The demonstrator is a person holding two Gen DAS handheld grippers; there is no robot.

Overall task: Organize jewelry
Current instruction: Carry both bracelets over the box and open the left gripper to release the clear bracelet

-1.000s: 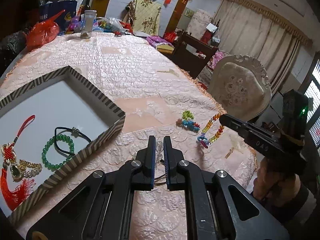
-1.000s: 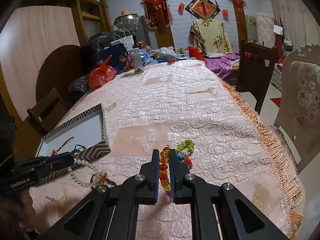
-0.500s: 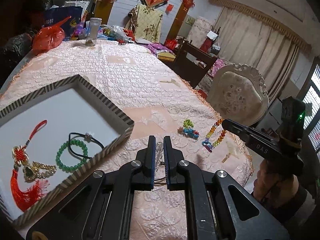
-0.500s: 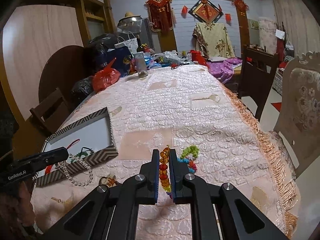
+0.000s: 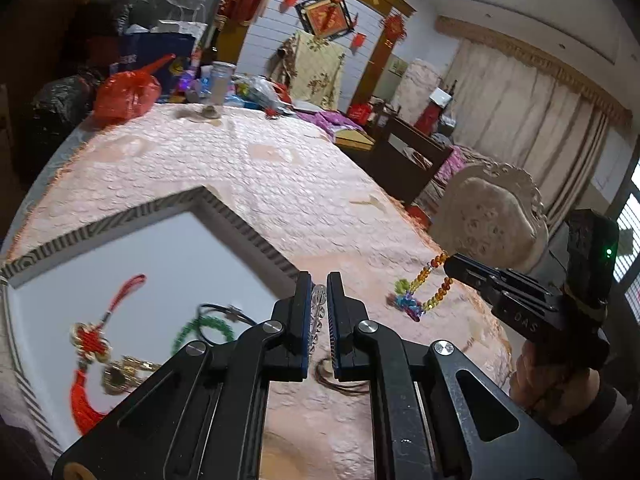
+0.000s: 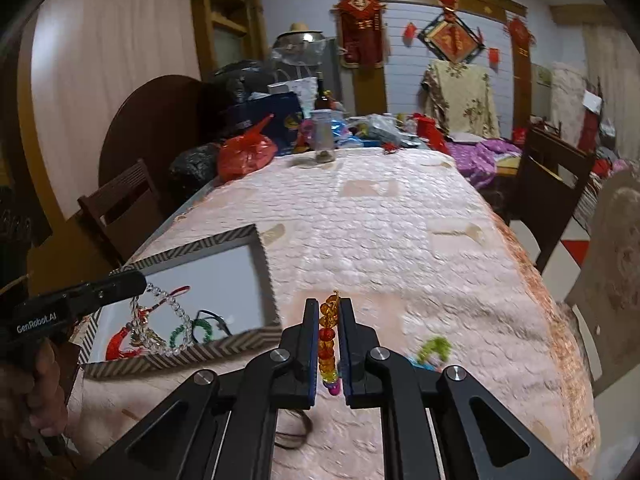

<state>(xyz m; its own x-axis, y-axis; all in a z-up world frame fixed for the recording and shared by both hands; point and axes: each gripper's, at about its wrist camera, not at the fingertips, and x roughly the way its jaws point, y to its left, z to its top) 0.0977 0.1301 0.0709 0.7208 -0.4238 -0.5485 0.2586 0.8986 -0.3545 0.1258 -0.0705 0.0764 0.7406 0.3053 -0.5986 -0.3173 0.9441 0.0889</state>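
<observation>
Grippers both clamp strands: the left gripper point(image 5: 319, 312), pinching a clear crystal bead bracelet point(image 6: 168, 312), hangs nearest, over the striped-rimmed white tray point(image 5: 248, 224), while the right gripper point(image 6: 329, 340) holds an amber-to-rainbow bead strand point(image 6: 329, 336) further right.

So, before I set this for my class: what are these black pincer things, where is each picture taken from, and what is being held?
No robot here: a person holds a two-finger tool in each hand, each with a camera looking along its fingers. In the left camera's picture, the left gripper is shut on a clear bead string; the right gripper shows at the side. In the right camera's picture, that gripper is shut on a colourful bead string. On the pink tablecloth lies a striped box holding a green bracelet and a red tassel charm.
</observation>
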